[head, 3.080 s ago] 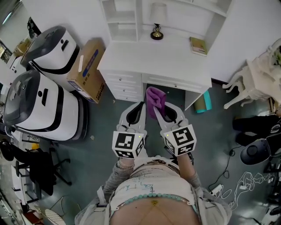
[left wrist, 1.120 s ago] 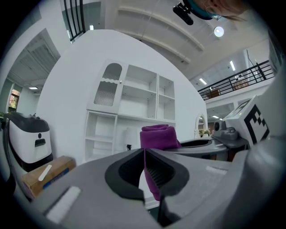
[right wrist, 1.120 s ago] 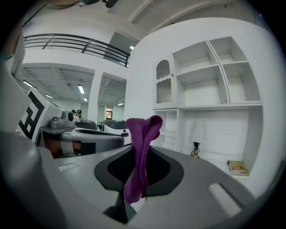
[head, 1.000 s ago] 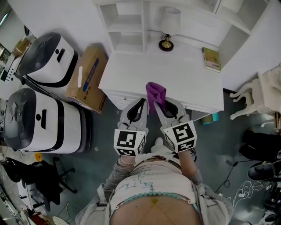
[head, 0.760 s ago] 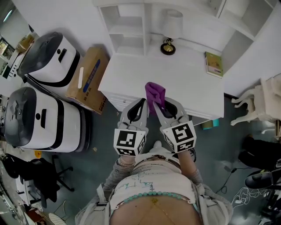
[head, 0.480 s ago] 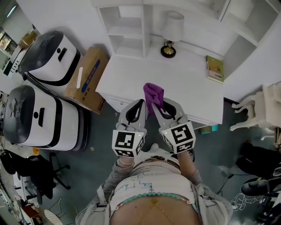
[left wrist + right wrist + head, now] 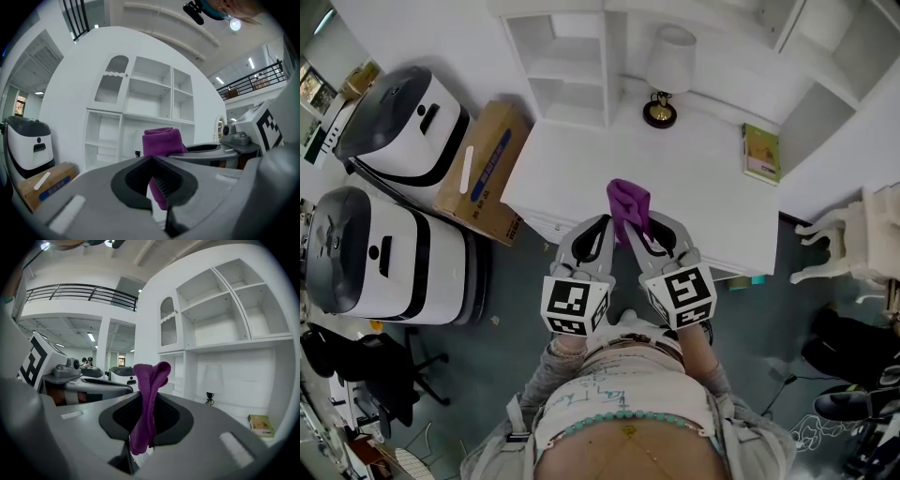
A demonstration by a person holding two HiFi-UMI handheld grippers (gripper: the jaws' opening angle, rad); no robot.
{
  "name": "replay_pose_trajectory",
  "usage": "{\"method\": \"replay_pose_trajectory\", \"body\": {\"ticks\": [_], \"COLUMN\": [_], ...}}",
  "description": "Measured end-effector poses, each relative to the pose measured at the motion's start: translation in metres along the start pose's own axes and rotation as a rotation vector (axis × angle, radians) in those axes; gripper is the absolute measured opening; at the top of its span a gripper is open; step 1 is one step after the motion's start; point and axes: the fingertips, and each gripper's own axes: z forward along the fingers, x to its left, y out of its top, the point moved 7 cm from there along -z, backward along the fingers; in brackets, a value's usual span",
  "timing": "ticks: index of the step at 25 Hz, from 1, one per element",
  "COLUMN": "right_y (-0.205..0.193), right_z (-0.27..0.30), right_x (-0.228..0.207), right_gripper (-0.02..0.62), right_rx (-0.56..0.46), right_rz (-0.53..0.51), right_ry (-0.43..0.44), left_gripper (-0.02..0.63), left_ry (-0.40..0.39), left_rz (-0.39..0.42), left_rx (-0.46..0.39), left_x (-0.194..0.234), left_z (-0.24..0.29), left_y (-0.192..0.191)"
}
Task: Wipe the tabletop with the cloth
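Observation:
A folded purple cloth (image 7: 630,206) stands up out of my right gripper (image 7: 639,229), which is shut on it at the white tabletop's (image 7: 694,178) near edge. In the right gripper view the cloth (image 7: 147,399) is pinched between the jaws and rises above them. My left gripper (image 7: 592,231) is beside it on the left, shut with nothing between its jaws. From the left gripper view the cloth (image 7: 161,143) shows just beyond the shut jaws, held by the other gripper (image 7: 220,150).
On the desk stand a small lamp (image 7: 664,80) at the back and a green book (image 7: 760,155) at the right. A white shelf unit (image 7: 572,56) rises behind. A cardboard box (image 7: 480,169) and two white machines (image 7: 389,187) stand left; a white chair (image 7: 853,248) right.
The desk has come nearer under the grippers over the frames: the cloth was in front of the drawers, now it is over the tabletop's near edge. Both grippers keep their hold and stance.

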Motion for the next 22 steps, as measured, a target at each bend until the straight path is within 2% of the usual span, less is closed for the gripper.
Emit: {"method": "replay_pose_trajectory", "body": {"ticks": [16,22], "right_y": [0.016,0.024], "right_z": [0.089,0.125], "right_x": [-0.015,-0.010], "right_gripper": [0.086,0.086], "right_rx": [0.002,0.014], "right_rz": [0.030,0.026], "right_ry": [-0.108,-0.123], "left_gripper": [0.002,0.002], "left_ry": [-0.143,-0.150], "left_rz": [0.021,0.023], "left_rx": [0.003,0.008], "left_x": [0.082,0.120], "left_z": [0.060,0.066], "left_y": [0.016,0.019]}}
